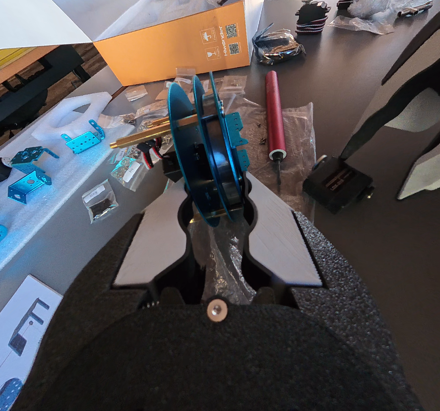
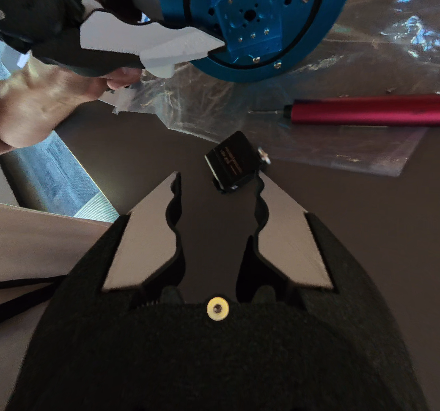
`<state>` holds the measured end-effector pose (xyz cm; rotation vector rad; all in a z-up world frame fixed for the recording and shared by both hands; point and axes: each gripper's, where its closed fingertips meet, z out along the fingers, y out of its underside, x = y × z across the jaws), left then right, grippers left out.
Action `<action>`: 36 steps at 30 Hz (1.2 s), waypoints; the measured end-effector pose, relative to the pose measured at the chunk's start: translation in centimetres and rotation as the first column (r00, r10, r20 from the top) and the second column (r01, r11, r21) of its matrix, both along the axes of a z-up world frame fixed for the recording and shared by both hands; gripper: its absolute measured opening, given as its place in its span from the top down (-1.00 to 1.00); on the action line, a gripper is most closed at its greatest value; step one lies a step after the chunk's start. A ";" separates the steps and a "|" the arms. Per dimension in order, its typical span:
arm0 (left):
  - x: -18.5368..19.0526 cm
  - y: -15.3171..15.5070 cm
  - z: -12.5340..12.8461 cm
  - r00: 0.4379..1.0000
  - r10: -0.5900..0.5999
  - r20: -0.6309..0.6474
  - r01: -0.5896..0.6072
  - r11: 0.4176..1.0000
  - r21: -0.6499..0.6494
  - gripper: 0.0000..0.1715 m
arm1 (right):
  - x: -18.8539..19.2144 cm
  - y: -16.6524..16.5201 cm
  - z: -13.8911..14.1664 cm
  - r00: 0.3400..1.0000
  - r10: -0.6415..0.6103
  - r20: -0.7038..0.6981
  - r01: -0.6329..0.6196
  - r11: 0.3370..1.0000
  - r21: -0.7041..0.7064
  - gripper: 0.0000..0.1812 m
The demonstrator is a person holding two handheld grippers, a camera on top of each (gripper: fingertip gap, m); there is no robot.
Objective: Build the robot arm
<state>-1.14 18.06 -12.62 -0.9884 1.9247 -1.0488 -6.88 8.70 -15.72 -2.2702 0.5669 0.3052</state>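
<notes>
Dark table (image 2: 133,152); left hand-held gripper (image 1: 215,192) clamps blue disc assembly (image 1: 204,147); right wrist view alone shows bracket face.

A dark grey surface (image 1: 357,244) carries an open orange box (image 1: 171,44) at its far side. Nearer than the box lie small clear bags (image 1: 101,200) of hardware, a red screwdriver (image 1: 276,118) on clear plastic sheeting (image 1: 297,128), a black servo (image 1: 338,185) (lying flat), and white foam (image 1: 47,180) bearing blue brackets (image 1: 84,141).
</notes>
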 end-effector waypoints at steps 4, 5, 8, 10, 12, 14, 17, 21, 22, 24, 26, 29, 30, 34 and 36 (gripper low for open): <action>0.0 0.0 0.0 1.000 -0.021 -0.008 0.021 1.000 0.001 0.56 | 1.2 -0.7 -0.2 0.936 0.191 0.297 -0.153 0.977 -0.148 0.32; -0.1 0.0 0.0 0.999 -0.035 -0.015 0.035 0.999 -0.006 0.56 | 1.1 -0.7 -0.2 0.899 0.262 0.352 -0.210 0.961 -0.178 0.27; -0.2 0.2 -0.1 0.994 -0.104 -0.016 0.104 0.995 -0.001 0.56 | 0.7 0.4 0.4 0.827 0.393 0.403 -0.350 0.920 -0.178 0.38; -0.2 0.2 -0.1 0.990 -0.139 0.001 0.139 0.990 0.000 0.56 | 0.7 1.3 0.2 0.842 0.429 0.326 -0.396 0.903 -0.167 0.36; -0.2 0.2 0.0 0.989 -0.149 0.010 0.149 0.989 0.001 0.56 | 0.7 2.1 -0.5 0.843 0.470 0.260 -0.431 0.881 -0.196 0.37; -0.2 0.2 -0.1 0.990 -0.141 0.017 0.141 0.990 0.016 0.56 | 1.5 1.9 -2.1 0.833 0.505 0.226 -0.427 0.846 -0.319 0.39; -0.2 0.2 -0.1 0.992 -0.125 0.019 0.124 0.992 0.026 0.56 | 1.0 1.6 -2.5 0.821 0.547 0.162 -0.461 0.803 -0.378 0.50; -0.3 0.2 -0.1 0.994 -0.111 0.017 0.110 0.994 0.025 0.56 | 1.4 1.6 -2.3 0.851 0.511 0.119 -0.433 0.812 -0.392 0.54; -0.3 0.2 -0.1 0.994 -0.106 0.012 0.106 0.994 0.022 0.55 | 2.0 1.6 -1.9 0.879 0.460 0.124 -0.390 0.845 -0.367 0.54; -0.3 0.3 -0.1 0.996 -0.094 0.006 0.094 0.995 0.019 0.56 | 2.8 2.2 -0.3 0.945 0.312 0.093 -0.287 0.933 -0.220 0.54; -0.3 0.2 -0.1 0.997 -0.071 0.010 0.071 0.997 0.023 0.56 | 3.7 3.2 2.3 0.992 0.111 -0.056 -0.108 0.993 0.053 0.54; -0.3 0.1 -0.1 1.000 -0.013 0.018 0.013 1.000 0.012 0.56 | 5.1 4.4 4.6 0.924 -0.089 -0.372 0.227 0.911 0.344 0.55; -0.3 0.1 -0.1 1.000 0.009 0.021 -0.009 1.000 0.013 0.56 | 5.1 4.7 4.3 0.892 -0.119 -0.437 0.295 0.885 0.360 0.55; -0.4 -0.1 0.0 0.997 0.074 0.028 -0.075 0.997 0.012 0.56 | 5.4 6.2 3.5 0.776 -0.220 -0.591 0.503 0.781 0.370 0.54; -0.4 0.0 0.0 0.995 0.095 0.021 -0.095 0.995 0.002 0.57 | 6.0 6.3 3.4 0.704 -0.260 -0.661 0.600 0.716 0.358 0.54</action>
